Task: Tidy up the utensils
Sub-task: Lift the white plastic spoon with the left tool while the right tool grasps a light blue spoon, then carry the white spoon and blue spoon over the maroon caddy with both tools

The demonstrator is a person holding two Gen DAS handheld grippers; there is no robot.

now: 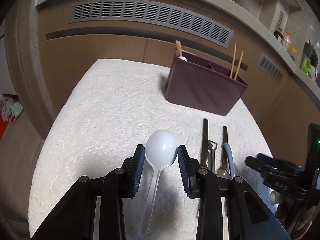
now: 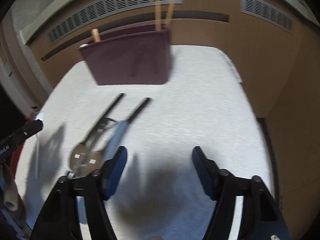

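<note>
Step in hand: left hand-held gripper (image 1: 161,154) clamped on white plastic spoon (image 1: 158,160) by bowl, above bench (image 1: 104,108). Right hand-held gripper (image 2: 159,161) apart, empty. Next, likely: carry spoon to maroon caddy (image 1: 204,88), drop in spoon compartment

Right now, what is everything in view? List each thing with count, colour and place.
plastic spoon: one, white bowl with clear handle, between the left gripper's pads, which touch its bowl.
caddy: one, maroon, at the far side of the cloth.
chopsticks: two, tan, upright in the caddy's right end.
wooden handle: one, tan, upright in the caddy's left end, a small white item beside it.
dark-handled utensils: two, a metal opener and a pale blue piece among them, lying before the caddy.
cloth: one, white, covering the surface.
wall vents: grey, behind.
left gripper: black, blue pads.
right gripper: black, blue pads, apart, nothing between.
</note>
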